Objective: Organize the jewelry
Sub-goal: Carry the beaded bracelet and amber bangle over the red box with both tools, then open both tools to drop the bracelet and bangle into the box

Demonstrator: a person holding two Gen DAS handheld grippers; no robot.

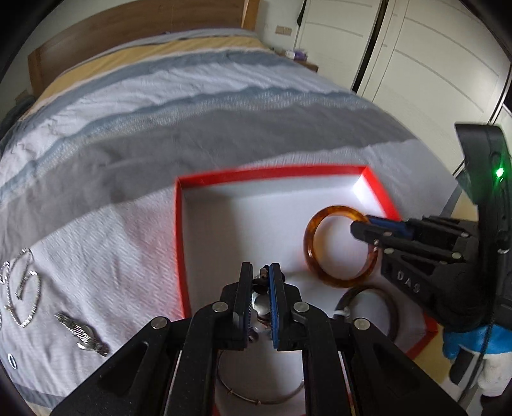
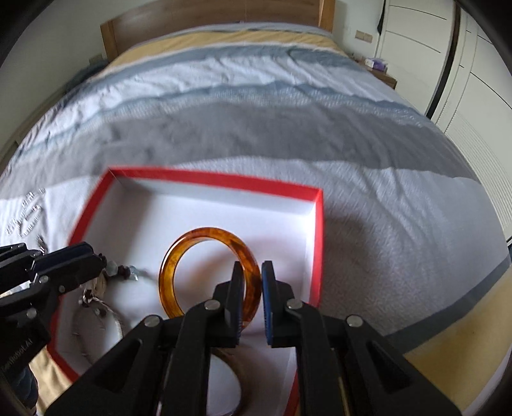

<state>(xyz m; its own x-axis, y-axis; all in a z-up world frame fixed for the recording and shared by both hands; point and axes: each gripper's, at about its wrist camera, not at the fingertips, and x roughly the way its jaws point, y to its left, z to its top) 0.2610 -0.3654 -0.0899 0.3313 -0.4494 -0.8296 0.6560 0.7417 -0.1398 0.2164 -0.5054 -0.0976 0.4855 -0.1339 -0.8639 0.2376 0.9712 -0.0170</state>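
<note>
Right gripper [image 2: 251,281] pinches amber bangle [image 2: 179,256], left gripper [image 1: 260,281] pinches beaded bracelet [image 1: 260,300] over red box [image 1: 179,230]; thin grips, bangle could slip and knock pieces inside.

A striped grey, blue and white bedspread [image 2: 256,128] covers the bed, wooden headboard [image 2: 208,19] behind, white wardrobe doors [image 1: 416,57] beside.

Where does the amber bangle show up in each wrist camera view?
Left wrist view: amber bangle right of centre, gripped by the right gripper over the box.
Right wrist view: bangle centre, between that gripper's fingers.
Shared landmark: the red-rimmed box.
</note>
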